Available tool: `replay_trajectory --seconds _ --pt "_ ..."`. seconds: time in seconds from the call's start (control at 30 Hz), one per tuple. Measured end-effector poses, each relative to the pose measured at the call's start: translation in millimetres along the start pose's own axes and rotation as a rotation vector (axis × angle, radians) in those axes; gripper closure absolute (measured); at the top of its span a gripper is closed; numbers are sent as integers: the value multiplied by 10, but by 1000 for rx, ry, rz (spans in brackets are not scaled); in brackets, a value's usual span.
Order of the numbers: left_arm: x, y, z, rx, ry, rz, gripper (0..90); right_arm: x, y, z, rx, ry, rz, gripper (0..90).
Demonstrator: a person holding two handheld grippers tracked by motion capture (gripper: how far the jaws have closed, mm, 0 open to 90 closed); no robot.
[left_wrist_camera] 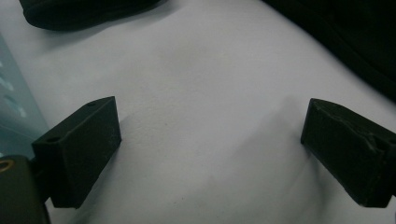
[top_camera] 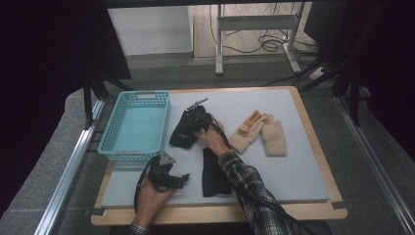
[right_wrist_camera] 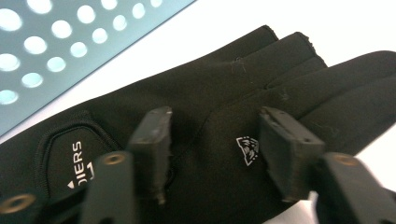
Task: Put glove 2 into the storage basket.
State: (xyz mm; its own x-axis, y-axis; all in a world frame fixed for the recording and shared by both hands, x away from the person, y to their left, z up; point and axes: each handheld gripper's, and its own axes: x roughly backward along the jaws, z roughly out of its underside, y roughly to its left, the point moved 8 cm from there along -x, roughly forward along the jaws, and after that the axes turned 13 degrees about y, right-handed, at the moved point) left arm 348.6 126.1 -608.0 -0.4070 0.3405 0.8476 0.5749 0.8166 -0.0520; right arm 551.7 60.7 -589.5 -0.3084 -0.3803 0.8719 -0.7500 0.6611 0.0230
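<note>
Right gripper settling onto the black glove beside the blue basket.

High view: left gripper rests on the worktop. Left gripper view: jaws wide, empty. Right gripper view: jaws half-closed astride the glove, not yet pinching; gather a good fold before lifting.

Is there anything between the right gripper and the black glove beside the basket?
Nothing visible. The right gripper is directly over the black glove, its fingers apart with glove fabric between them. The turquoise basket stands just beside the glove, and its open top looks unobstructed.
</note>
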Motion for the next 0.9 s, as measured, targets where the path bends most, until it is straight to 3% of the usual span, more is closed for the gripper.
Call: replay_trajectory --seconds 0.07,0.1,0.13,0.2,0.23,0.43,0.6,0.9 --pt "0 0 0 0 1 0 52 2 4 -9 -5 3 2 546" --pt "0 0 0 0 1 0 52 2 4 -9 -5 3 2 546" --pt "0 2 0 -4 1 -1 53 14 28 -17 -7 22 4 650" --pt "0 2 0 -4 1 -1 53 19 30 -20 -4 28 17 698" --pt "0 2 0 -4 1 -1 53 32 52 -25 24 38 45 776" --pt "0 0 1 0 0 -1 53 81 86 -33 91 48 74 875" --pt "1 0 1 0 -1 0 53 192 77 -40 109 16 60 878" --pt "1 -1 1 0 -1 -1 54 809 23 32 127 -75 20 878"
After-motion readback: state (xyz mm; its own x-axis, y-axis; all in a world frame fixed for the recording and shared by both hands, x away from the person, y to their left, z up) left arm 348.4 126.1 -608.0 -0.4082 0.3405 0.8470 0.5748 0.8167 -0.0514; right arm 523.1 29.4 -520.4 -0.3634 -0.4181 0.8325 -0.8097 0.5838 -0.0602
